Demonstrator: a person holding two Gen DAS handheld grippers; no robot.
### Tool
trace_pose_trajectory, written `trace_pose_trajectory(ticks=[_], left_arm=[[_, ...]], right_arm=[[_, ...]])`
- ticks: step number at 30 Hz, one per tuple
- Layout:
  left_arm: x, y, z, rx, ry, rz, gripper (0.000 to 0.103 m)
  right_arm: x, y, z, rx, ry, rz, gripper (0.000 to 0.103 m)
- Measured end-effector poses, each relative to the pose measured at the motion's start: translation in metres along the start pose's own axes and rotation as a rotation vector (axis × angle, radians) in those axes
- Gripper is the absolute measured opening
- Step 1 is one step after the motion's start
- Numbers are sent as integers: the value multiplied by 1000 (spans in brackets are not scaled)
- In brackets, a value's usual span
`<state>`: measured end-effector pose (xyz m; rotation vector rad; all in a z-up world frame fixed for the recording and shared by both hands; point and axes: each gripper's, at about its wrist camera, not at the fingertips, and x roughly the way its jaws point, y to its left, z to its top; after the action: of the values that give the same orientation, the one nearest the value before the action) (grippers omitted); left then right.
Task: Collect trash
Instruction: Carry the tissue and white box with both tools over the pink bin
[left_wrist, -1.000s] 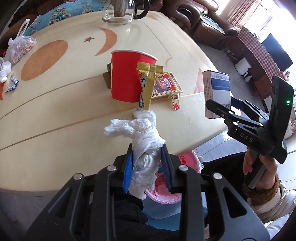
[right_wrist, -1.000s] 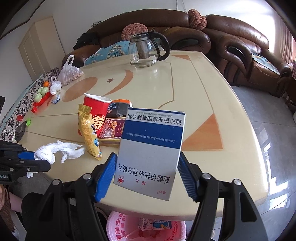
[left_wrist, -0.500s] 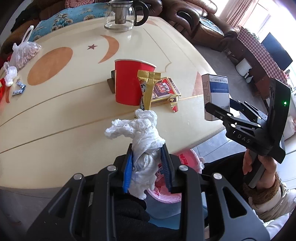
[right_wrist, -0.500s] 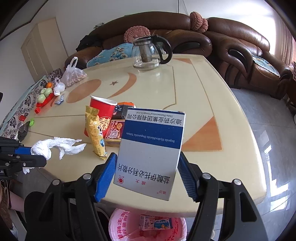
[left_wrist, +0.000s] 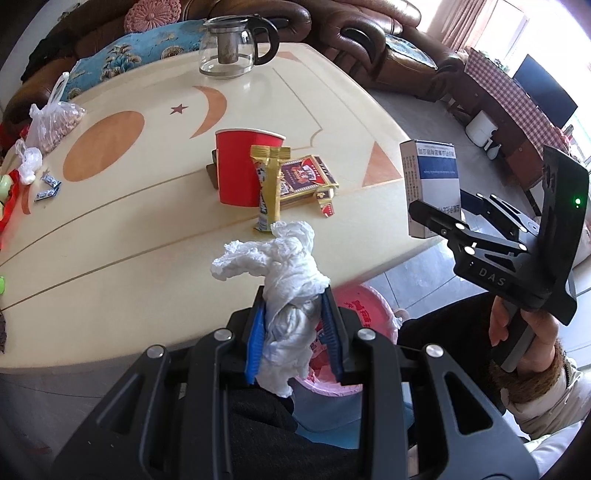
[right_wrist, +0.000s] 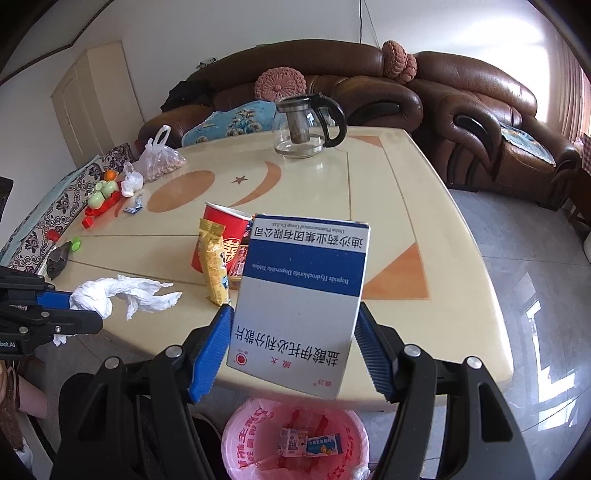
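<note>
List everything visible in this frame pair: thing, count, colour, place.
Tissue: 1, white, in left gripper
Medicine box: 1, white-blue, in right gripper
Bin: 1, pink liner, below table edge, two small cartons inside
Paper cup: 1, red, mid-table
Snack wrapper: 1, gold, leaning on cup
Card box: 1, red, beside cup
Teapot: 1, glass, far edge
Nut bag: 1, clear, table's left
Table: 1, cream
Sofas: brown, behind
Left gripper: shut
Right gripper: clamping box

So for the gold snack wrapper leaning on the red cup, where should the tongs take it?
Grip the gold snack wrapper at its flat crimped top, which stands free above the table. Come from above on the near side, closing across its thin faces; the red cup blocks the far side.
</note>
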<state>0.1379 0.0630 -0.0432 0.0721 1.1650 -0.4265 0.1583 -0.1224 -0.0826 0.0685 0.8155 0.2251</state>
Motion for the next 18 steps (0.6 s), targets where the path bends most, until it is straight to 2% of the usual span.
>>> trace_pose_trajectory(ticks=[18], left_arm=[[-2,-47,-38,55,9,-38,29]], right_arm=[[-59,12,-39,-52,-9,7,65]])
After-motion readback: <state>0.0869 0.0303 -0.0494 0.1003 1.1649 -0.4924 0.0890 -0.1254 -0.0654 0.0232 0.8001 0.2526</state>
